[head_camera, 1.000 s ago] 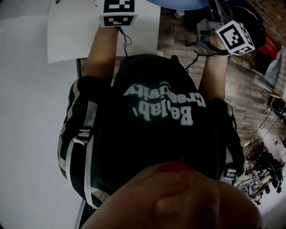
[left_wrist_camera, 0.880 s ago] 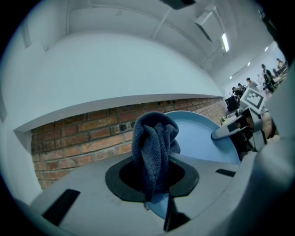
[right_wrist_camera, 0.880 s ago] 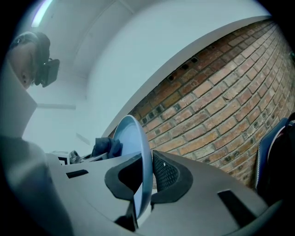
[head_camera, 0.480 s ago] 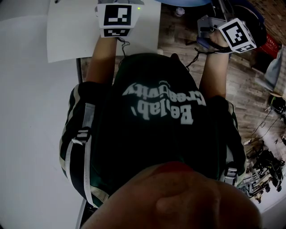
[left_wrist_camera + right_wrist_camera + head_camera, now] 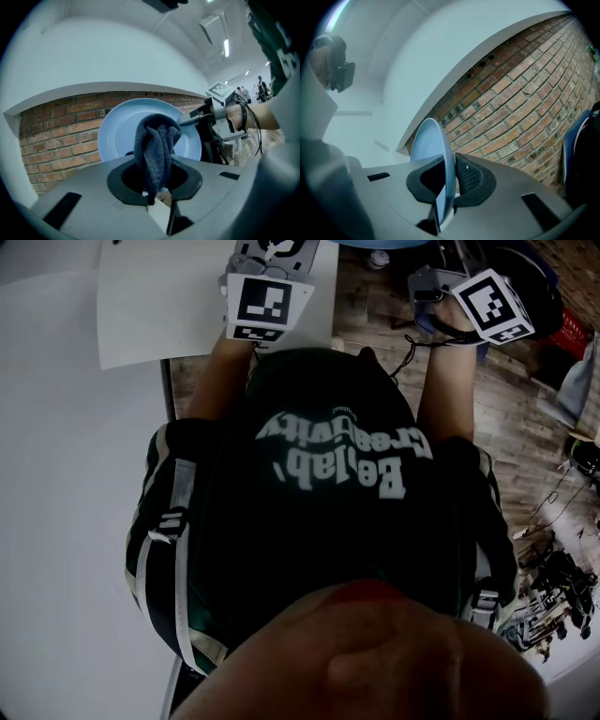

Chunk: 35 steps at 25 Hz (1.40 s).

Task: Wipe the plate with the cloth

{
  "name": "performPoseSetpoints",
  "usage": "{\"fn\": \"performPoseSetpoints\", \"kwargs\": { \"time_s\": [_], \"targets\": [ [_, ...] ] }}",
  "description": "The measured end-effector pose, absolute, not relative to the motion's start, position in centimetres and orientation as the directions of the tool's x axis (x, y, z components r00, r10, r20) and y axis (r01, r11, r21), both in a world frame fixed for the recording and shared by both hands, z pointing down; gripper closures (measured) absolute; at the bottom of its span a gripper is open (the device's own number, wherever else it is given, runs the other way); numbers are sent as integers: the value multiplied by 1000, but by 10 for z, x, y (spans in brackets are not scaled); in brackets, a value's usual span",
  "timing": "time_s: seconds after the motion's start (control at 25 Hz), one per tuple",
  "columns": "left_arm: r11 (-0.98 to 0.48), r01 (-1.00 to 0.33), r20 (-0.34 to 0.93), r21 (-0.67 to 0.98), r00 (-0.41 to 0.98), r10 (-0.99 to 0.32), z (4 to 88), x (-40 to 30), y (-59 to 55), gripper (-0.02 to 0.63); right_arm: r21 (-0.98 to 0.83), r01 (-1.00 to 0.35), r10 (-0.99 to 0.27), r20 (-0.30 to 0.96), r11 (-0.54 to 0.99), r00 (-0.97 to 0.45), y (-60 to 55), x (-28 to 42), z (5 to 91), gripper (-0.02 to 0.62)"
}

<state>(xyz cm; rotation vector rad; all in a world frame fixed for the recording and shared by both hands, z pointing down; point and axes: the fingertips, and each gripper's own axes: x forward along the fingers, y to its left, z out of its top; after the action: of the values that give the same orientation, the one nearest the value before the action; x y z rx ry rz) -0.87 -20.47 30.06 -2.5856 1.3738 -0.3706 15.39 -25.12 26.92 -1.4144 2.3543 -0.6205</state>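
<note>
The left gripper (image 5: 154, 180) is clamped on the dark blue cloth (image 5: 157, 140), which stands bunched at centre frame before the pale blue plate (image 5: 117, 136), perhaps touching it. The right gripper (image 5: 447, 183) pinches the plate's rim, holding it upright.

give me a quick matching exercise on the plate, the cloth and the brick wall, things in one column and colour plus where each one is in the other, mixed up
Things:
1. plate
2. cloth
3. brick wall

Colour and place:
A. dark blue-grey, bunched between the jaws of the left gripper
B. reddish brown, in the background behind everything else
C. light blue, clamped at its rim by the right gripper

Pairs: 1-C, 2-A, 3-B
</note>
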Motion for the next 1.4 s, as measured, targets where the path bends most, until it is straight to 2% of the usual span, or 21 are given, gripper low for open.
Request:
{"fn": "performPoseSetpoints", "kwargs": {
  "time_s": [0.28,0.64,1.4],
  "targets": [
    [-626,-738,182,-253,599,-780,326,24,-188,540,-525,-741,-884,-51,420,-465,-253,150,271,580],
    [-699,-668,174,-254,680,-713,329,64,-189,540,-528,-736,-874,-29,425,-485,-255,144,279,580],
    [-633,-700,96,-331,642,-761,262,86,-244,540,-507,-749,-862,26,425,-507,-251,143,297,581]
  ]
}}
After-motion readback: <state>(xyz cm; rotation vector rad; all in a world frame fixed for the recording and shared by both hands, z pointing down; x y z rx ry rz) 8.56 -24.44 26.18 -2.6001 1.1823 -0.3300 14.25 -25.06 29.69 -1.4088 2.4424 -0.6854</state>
